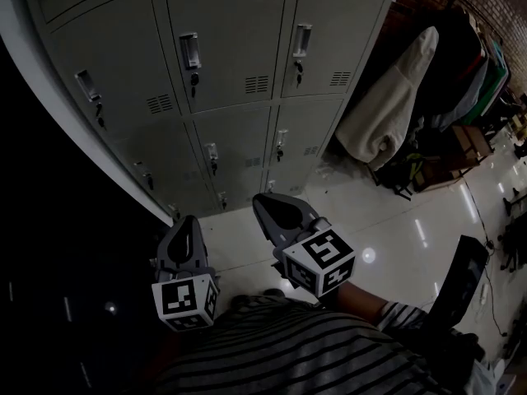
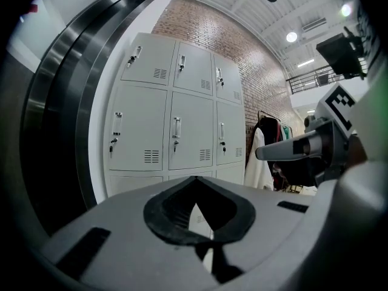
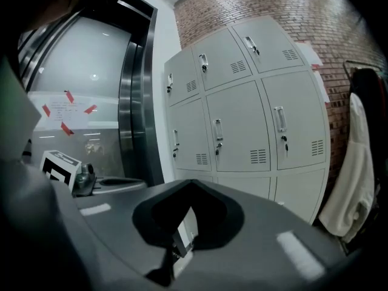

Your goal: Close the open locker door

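Both claws pinched closed, empty: left gripper [image 1: 189, 225] at lower left, right gripper [image 1: 268, 206] at lower centre. All visible locker doors [image 1: 222, 64], upper left to top centre, sit flush.

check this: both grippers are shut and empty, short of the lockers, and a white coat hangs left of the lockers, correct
Not quite. The head view shows the white coat hanging right of the lockers, not left. The rest stands: the left gripper and right gripper are shut, empty and short of the lockers.
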